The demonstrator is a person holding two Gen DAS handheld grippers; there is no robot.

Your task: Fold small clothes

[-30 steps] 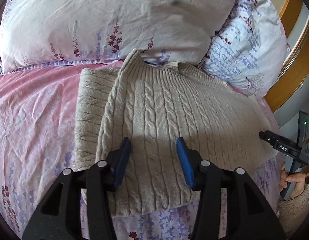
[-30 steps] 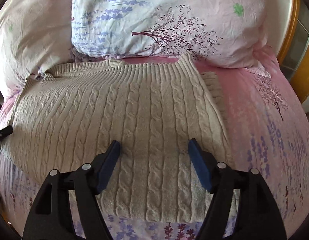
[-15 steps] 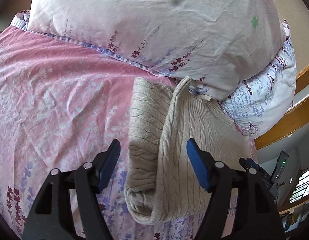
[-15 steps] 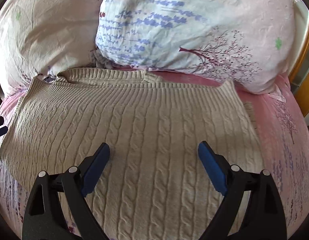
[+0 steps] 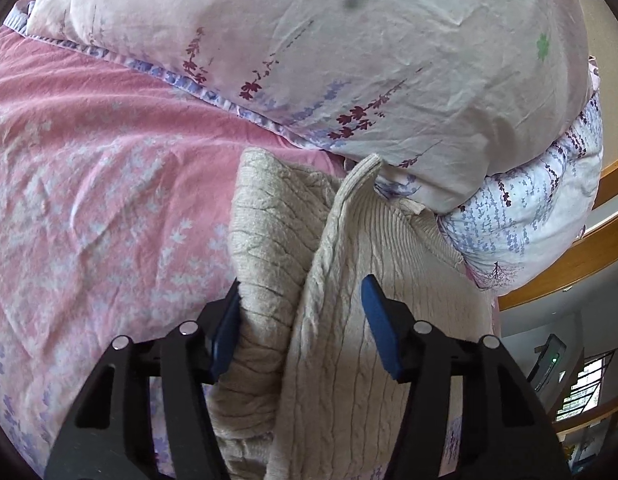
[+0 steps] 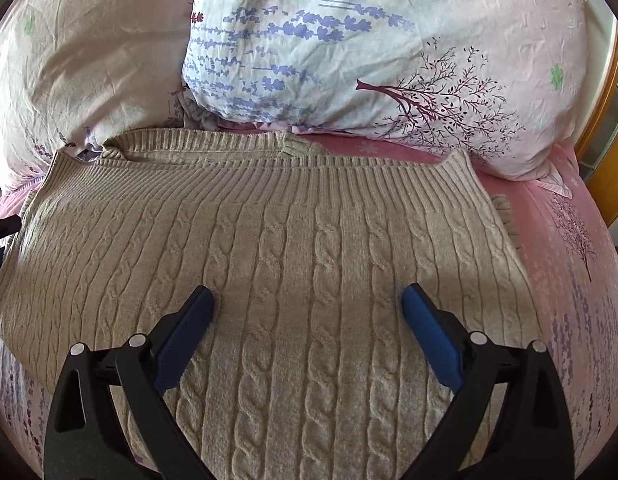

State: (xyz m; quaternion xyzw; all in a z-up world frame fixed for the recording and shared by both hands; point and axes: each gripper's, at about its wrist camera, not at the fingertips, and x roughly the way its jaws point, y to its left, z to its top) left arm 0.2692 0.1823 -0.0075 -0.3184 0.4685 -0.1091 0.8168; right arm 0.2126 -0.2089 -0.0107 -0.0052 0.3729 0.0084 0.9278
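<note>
A beige cable-knit sweater (image 6: 309,248) lies folded on the pink bed sheet, its ribbed hem toward the pillows. In the left wrist view the sweater (image 5: 349,300) shows edge-on, with a folded sleeve layer (image 5: 265,232) beside it on the left. My left gripper (image 5: 301,324) is open, its blue pads either side of the sweater's left folded edge. My right gripper (image 6: 309,336) is wide open and low over the middle of the sweater, holding nothing.
Two floral pillows (image 6: 369,48) (image 5: 329,52) press against the sweater's far edge. Pink floral sheet (image 5: 89,160) spreads to the left. A wooden bed frame (image 5: 581,256) runs at the right. The other gripper's tip (image 6: 1,228) shows at the left edge of the right wrist view.
My left gripper swung to the sweater's left edge, opened wider and moved in around the folded edge. My right gripper opened wider and moved in over the sweater's middle.
</note>
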